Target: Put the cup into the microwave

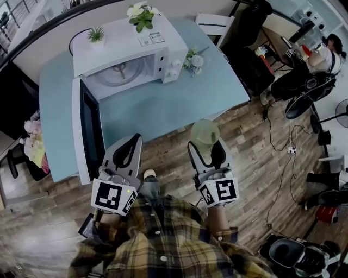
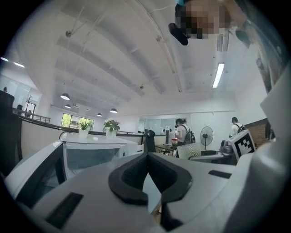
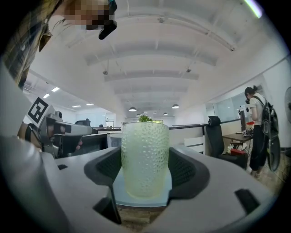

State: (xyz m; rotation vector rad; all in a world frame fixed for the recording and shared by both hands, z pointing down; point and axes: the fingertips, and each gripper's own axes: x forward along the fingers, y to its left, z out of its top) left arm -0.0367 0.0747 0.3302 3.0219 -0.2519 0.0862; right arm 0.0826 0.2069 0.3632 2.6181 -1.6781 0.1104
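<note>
- The cup (image 3: 145, 159) stands upright between the two jaws of the right gripper (image 3: 145, 169). Each dark pad presses on one side of its lower half, and its upper half rises clear above the pads.
- In the head view, the cup (image 1: 205, 132) sits at the far end of the right gripper (image 1: 205, 143), at the near edge of the light-blue table (image 1: 163, 108). It is right of and nearer than the microwave (image 1: 130, 49), well apart from it.
- The jaws of the right gripper are set at a narrow width, clamped on the cup.
- The jaws of the left gripper (image 2: 146, 157) are drawn together, with the tips meeting. Only table and floor show through the gap behind the tips.
- In the head view, the left gripper (image 1: 135, 139) is level with the right one. It lies just right of the near end of the microwave door (image 1: 87, 130), which is swung fully open towards the person.
- Count:
  - one cup
  - two grippers
  - one white microwave with one glass turntable (image 1: 120, 70) visible in its cavity
  - two potted plants on the microwave top, one small green plant (image 1: 96, 35) and one white-flowered plant (image 1: 142, 15)
  - one flower bunch (image 1: 194, 61) on the table, just right of the microwave
- The cup is a straight-walled tumbler of translucent pale green. Its wall is covered in small raised dimples, and its rim is smooth and round.
</note>
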